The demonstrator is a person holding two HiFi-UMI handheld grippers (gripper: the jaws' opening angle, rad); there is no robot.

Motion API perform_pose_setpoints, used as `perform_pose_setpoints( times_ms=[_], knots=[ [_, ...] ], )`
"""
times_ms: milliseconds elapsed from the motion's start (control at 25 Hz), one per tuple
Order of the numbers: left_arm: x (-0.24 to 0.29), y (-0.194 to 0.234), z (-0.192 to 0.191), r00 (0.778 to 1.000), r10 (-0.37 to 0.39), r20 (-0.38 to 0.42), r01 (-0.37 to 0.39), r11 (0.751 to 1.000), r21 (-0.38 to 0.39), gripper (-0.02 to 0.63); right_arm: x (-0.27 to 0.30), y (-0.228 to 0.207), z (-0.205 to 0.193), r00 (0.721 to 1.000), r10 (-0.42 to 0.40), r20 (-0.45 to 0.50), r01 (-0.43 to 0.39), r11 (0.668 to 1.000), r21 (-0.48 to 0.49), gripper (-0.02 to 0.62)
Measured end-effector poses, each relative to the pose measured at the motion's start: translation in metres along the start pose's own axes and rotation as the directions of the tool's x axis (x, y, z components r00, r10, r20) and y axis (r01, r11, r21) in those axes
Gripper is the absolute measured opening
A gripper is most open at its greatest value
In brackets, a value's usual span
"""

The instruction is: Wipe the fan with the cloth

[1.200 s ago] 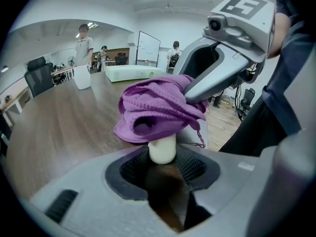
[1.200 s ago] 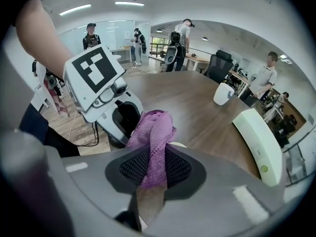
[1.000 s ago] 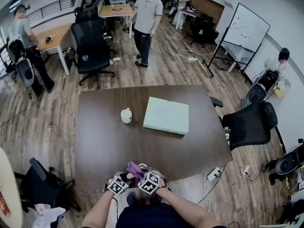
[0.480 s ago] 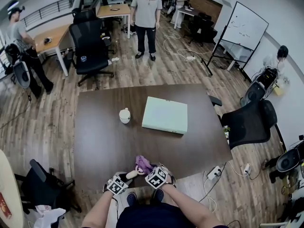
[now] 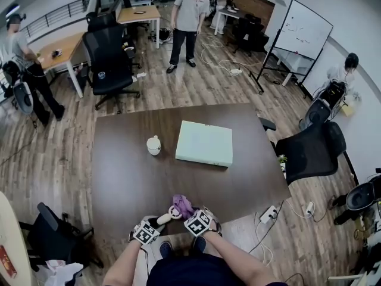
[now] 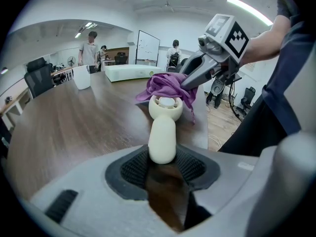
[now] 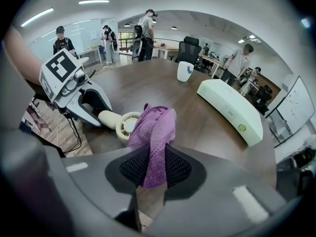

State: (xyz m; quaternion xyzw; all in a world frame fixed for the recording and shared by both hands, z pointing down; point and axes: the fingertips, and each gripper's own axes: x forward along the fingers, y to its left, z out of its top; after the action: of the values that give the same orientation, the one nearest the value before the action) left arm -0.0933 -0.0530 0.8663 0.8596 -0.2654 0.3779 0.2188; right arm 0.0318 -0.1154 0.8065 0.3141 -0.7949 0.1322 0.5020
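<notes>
Left gripper [image 6: 162,157] is clamped on the handle of the fan [image 6: 166,105], with the handle end seated between the ribbed black pads. The fan head sticks out just ahead of the jaws, over the near edge of the table [image 5: 131,171]. Right gripper [image 7: 153,167] is closed on the cloth [image 7: 157,132]: a fold is pinched between its pads and the rest bunches up just ahead of the tips. The cloth touches the rim of the fan head, and the right gripper sits close beside the left one, angled in from its right.

Nothing stands between the two grippers except the fan and cloth. Well ahead of both, farther across the table, is a cup [image 5: 154,145], and to its right a box [image 5: 205,143]; the two stand apart. Beyond the table are an office chair [image 5: 110,55], a whiteboard [image 5: 303,31] and a standing person [image 5: 187,16]. Another chair [image 5: 309,151] is off to the right gripper's side.

- Fan: cream, smooth plastic, rounded stubby handle, round head with a ring rim.
- Cloth: purple, nubby microfibre, crumpled.
- Table: dark brown, wood grain, slight sheen.
- Cup: white, cylindrical.
- Box: pale green, flat, rounded corners.
</notes>
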Motion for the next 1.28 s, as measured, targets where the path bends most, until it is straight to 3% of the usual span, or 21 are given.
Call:
perform_pose_setpoints(
  times_ms=[680,1280],
  knots=[
    [0.002,0.005,0.003,1.000,0.002,0.012,-0.002,1.000,0.015,0.172,0.008,0.050,-0.024,0.990,0.123,-0.062,-0.119,0.991,0.064,0.087],
    [-0.001,0.002,0.001,1.000,-0.007,0.004,0.007,1.000,0.012,0.172,0.014,0.119,-0.011,0.949,0.305,-0.076,-0.300,0.951,0.079,0.086]
  ],
)
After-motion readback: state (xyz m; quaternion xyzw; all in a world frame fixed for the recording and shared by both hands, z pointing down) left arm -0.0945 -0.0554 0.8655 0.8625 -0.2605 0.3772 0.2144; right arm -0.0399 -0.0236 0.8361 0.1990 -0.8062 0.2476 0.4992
